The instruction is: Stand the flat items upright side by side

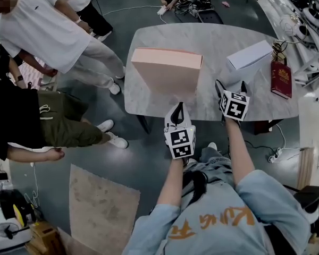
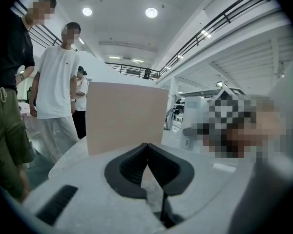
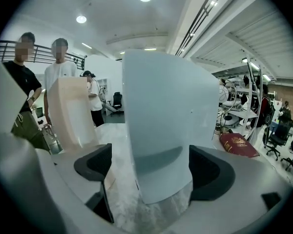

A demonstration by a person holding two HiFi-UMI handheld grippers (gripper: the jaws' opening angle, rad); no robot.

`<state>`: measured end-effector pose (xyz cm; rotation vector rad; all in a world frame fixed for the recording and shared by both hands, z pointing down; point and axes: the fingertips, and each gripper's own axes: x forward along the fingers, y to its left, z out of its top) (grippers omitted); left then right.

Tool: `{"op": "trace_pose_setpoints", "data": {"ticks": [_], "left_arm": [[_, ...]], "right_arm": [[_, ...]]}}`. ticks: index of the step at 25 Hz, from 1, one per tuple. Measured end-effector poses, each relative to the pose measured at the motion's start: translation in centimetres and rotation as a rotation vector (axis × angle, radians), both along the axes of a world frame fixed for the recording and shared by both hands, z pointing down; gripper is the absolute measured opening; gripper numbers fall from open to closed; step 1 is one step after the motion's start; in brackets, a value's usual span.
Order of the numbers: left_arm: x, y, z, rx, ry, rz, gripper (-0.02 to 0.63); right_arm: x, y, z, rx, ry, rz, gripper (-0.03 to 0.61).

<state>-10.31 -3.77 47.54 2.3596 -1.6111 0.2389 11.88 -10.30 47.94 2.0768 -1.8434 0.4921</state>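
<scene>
Marble table bears upright pink box; bystanders, dark floor.

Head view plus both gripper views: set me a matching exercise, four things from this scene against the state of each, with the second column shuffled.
Things:
1. pink box
2. pale box
3. red book
4. left gripper

States:
A. lying flat near the right end of the table in the head view
B. jaws together
C. standing upright, no jaws around it
D. standing upright between the open jaws of the right gripper

Pairs: 1-C, 2-D, 3-A, 4-B.
</scene>
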Motion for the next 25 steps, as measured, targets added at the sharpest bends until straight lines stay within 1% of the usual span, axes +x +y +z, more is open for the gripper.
{"op": "trace_pose_setpoints", "data": {"ticks": [5,8,13,17,25], "left_arm": [[0.1,-0.4,0.2,-0.006,-0.011,0.019,0.012],[0.1,-0.7,0.1,-0.011,-0.013,0.022,0.012],[-0.2,-0.7,0.6,-0.028,-0.038,0.019,0.012],[-0.1,-0.8,1.4,-0.050,-0.039,0.007,0.012],[2.0,-1.3,1.6,-0.054,-0.021,0.015,0.012]], "right_arm": [[1.0,-0.7,0.9,-0.019,0.021,0.080,0.493],[1.4,-1.4,1.2,-0.032,0.006,0.113,0.505],[1.9,-2.1,2.1,-0.053,-0.019,0.140,0.509],[2.1,-2.4,2.6,-0.053,-0.019,0.120,0.514],[2.6,-2.3,2.7,-0.016,-0.014,0.039,0.514]]}}
